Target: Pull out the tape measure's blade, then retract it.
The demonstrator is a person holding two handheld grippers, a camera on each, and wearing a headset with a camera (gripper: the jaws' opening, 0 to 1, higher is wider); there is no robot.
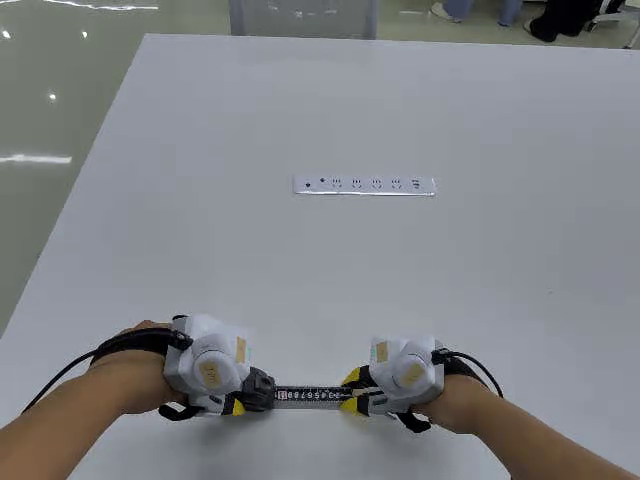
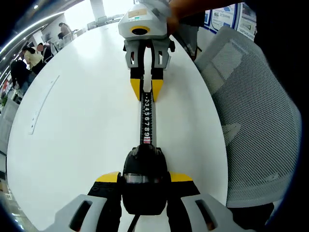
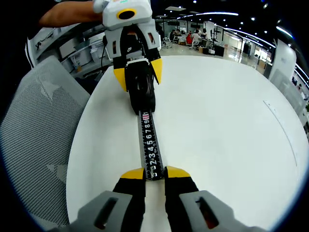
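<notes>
A black tape measure case (image 2: pixel 144 179) sits between the yellow-tipped jaws of my left gripper (image 2: pixel 145 178), which is shut on it; in the head view the case (image 1: pixel 257 390) lies at the near table edge. Its dark blade (image 1: pixel 311 395) with white numbers runs out about ten centimetres to my right gripper (image 1: pixel 350 392). The right gripper (image 3: pixel 154 172) is shut on the blade's end (image 3: pixel 153 169). The two grippers face each other low over the white table (image 1: pixel 350 260), with the blade (image 2: pixel 146 118) stretched straight between them.
A white power strip (image 1: pixel 365 185) lies flat at the table's middle, well beyond both grippers. A grey mesh chair (image 2: pixel 251 121) stands at the table's near edge. People and desks fill the room behind the table (image 3: pixel 193 36).
</notes>
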